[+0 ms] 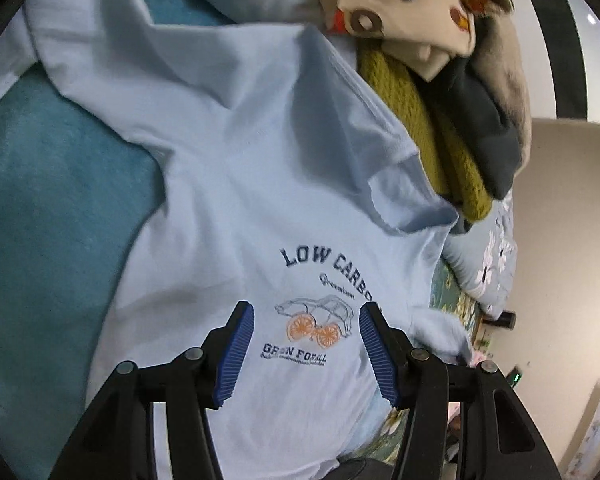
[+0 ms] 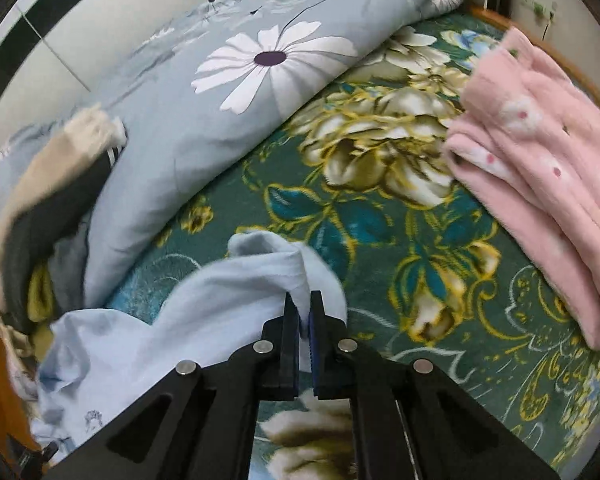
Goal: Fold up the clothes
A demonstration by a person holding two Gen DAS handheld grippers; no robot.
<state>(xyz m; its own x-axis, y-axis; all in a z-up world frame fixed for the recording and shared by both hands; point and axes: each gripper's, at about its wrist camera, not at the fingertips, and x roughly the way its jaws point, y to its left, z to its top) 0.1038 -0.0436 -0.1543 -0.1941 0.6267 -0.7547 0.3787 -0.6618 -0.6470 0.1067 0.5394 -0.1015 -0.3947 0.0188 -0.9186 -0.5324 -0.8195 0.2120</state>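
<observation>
Two ribbed blue pads [image 1: 236, 354] on the left gripper [image 1: 306, 354] stand well apart over the printed chest of one pale blue T-shirt [image 1: 236, 184], with nothing between them; whether they touch the cloth cannot be told. That shirt lies spread over a teal fleecy blanket [image 1: 48, 208], one short sleeve pointing to the far left and the other folded up to the right. Its print shows dark blue lettering, an outlined bear and two orange wheels.

Black fingers of the right gripper [image 2: 305, 312] are nearly together and pinch a bunched fold of the same pale blue T-shirt [image 2: 220, 292], which rises in a soft peak just beyond the tips and trails down to the near left.

Far right of the shirt in the left view sits one loose heap of clothes [image 1: 452, 92]: a cream printed piece on top, an olive-green knitted one, a dark grey one and a beige fuzzy one.

In the right view, one grey-blue quilt [image 2: 228, 80] printed with large white daisies lies rolled along the far left. One pink fluffy garment [image 2: 540, 184], dotted and folded in layers, rests at the right. Beneath everything spreads a dark green blanket [image 2: 380, 216] patterned with big cream and gold flowers. No container is in view.
</observation>
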